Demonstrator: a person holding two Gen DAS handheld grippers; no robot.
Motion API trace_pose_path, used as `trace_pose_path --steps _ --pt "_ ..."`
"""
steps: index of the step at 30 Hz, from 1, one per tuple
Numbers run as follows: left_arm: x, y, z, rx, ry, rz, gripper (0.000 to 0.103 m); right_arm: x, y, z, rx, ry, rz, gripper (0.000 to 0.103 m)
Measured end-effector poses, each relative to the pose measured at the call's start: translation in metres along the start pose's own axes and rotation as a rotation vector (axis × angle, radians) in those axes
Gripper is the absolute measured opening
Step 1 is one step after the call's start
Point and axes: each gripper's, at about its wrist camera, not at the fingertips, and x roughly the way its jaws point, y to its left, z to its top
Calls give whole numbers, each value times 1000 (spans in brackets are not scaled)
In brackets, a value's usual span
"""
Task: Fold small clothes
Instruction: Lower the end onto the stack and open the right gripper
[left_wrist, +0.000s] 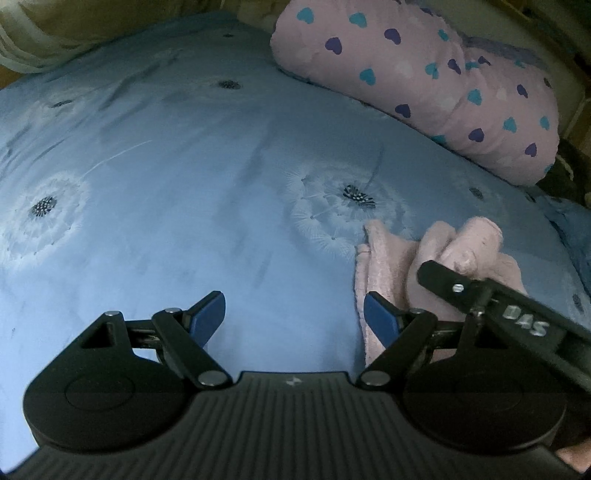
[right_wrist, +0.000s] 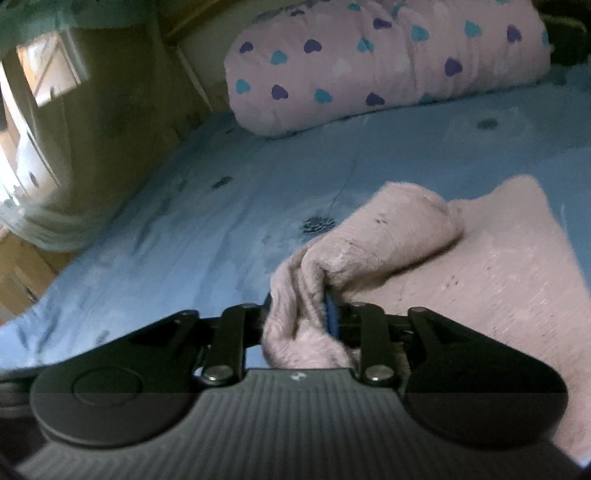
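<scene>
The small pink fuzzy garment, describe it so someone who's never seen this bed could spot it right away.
On the blue dandelion-print bedsheet, well in front of the big pink heart-patterned bundle, lies the pink garment. It is plain, fluffy and flat with one part rolled over, and the right gripper has a bunch of it.

pink garment cut off at right edge, left pad hidden by cloth

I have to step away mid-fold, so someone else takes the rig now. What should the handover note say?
Left tongs: open, empty, hovering over the blue sheet beside the garment.
Right tongs: a bunched fold of the pink garment sits between them; whether the grip is firm I cannot tell.
Garment lies on the sheet, below the heart-print bedding.
Done: one part brought over the flat part.
Left: lay that fold flat, release, finish folding.
</scene>
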Motion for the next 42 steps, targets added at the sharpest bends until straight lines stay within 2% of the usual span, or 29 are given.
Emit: trace_pose_path --steps 5,6,9,14,20,24,28,30,32,35,40,42 --pt "-5 -5 -3 0 -6 -26 86 -30 -9 1 56 -12 92 42" --pt "-6 -7 -3 3 -6 -37 86 -40 -11 0 53 -22 97 46" --pt "-9 -18 -7 19 -5 -78 86 -65 -17 -2 27 -50 91 48" --pt "-17 -41 -13 56 -6 -153 86 -112 -37 -9 -13 -93 5 48" --pt "-14 -71 -29 144 28 -213 86 -156 -68 -29 20 -116 -126 48" --pt "-7 -86 -41 189 33 -194 86 -179 -87 -56 98 -140 -177 48" --pt "-3 -97 -47 237 21 -165 86 -191 -101 -69 103 -124 -248 48" --pt "-1 -101 -50 250 17 -155 89 -197 -108 -70 106 -131 -273 48" --pt "1 -102 -51 260 15 -151 90 -204 -114 -70 120 -139 -281 48" --pt "2 -104 -54 275 10 -139 90 -211 -121 -70 138 -157 -296 60" --pt "1 -103 -53 263 -7 -138 90 -211 -124 -69 137 -160 -302 60" --pt "-3 -105 -53 287 -40 -128 90 -209 -125 -69 135 -152 -306 60"
